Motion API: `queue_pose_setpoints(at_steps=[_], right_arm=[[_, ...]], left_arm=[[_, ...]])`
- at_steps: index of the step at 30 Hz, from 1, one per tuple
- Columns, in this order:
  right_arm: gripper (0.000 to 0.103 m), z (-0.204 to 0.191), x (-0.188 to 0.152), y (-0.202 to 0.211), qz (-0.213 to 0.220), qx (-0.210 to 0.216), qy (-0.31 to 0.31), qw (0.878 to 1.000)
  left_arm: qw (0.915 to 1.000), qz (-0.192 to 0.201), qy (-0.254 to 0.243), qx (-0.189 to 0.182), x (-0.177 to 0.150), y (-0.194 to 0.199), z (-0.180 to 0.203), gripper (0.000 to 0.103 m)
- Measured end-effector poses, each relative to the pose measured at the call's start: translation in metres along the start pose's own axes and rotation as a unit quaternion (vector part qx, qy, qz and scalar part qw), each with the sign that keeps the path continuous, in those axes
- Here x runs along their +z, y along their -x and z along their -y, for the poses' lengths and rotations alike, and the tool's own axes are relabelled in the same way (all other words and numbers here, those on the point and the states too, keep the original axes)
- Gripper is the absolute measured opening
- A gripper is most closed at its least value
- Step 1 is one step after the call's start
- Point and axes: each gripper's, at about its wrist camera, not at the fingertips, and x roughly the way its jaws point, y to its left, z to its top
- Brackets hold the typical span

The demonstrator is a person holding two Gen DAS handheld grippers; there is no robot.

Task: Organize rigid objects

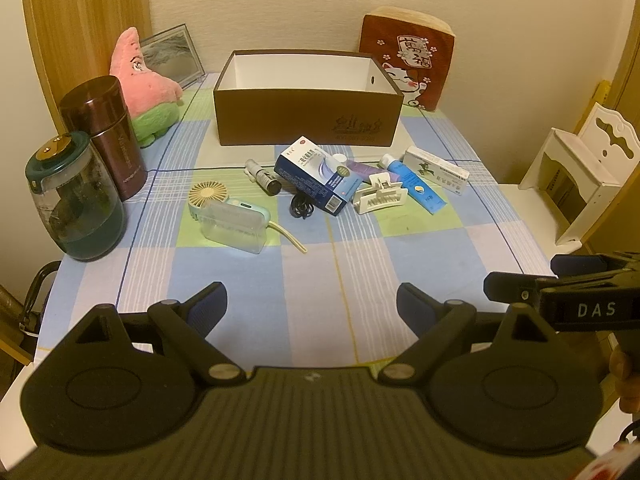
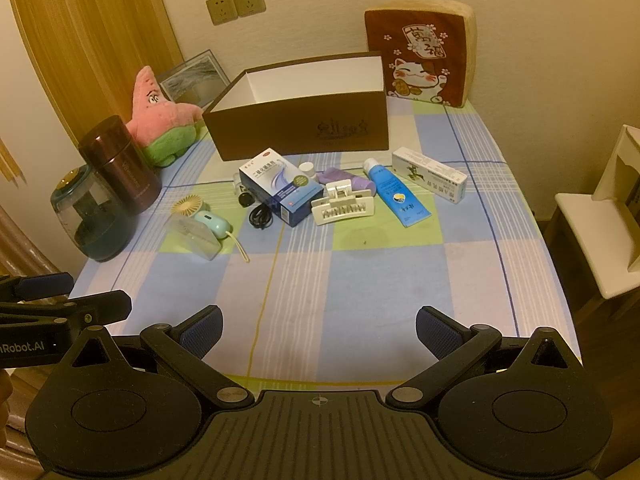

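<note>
Left wrist view: left gripper (image 1: 312,300) and right gripper (image 2: 319,326) hover spread and empty at the near table edge. Clutter, including the blue medicine box (image 1: 316,176), lies before the far, empty brown box (image 1: 306,120); sorting looks unstarted, and the next move calls for a reach.

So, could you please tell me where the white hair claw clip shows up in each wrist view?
Left wrist view: hair claw clip right of centre, between the blue medicine box and blue tube.
Right wrist view: clip near centre, between the same two things.
Shared landmark: the brown open box behind it.
</note>
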Motion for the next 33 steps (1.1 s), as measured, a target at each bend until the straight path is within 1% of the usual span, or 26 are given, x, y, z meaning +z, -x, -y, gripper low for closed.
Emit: queue_pose_setpoints(at_steps=[33], right_arm=[[0.103, 0.0002, 0.0004, 0.0001, 0.000, 0.000, 0.000, 1.000]], left_arm=[[1.0000, 0.001, 0.000, -0.001, 0.0011, 0.0006, 0.0045, 0.091]])
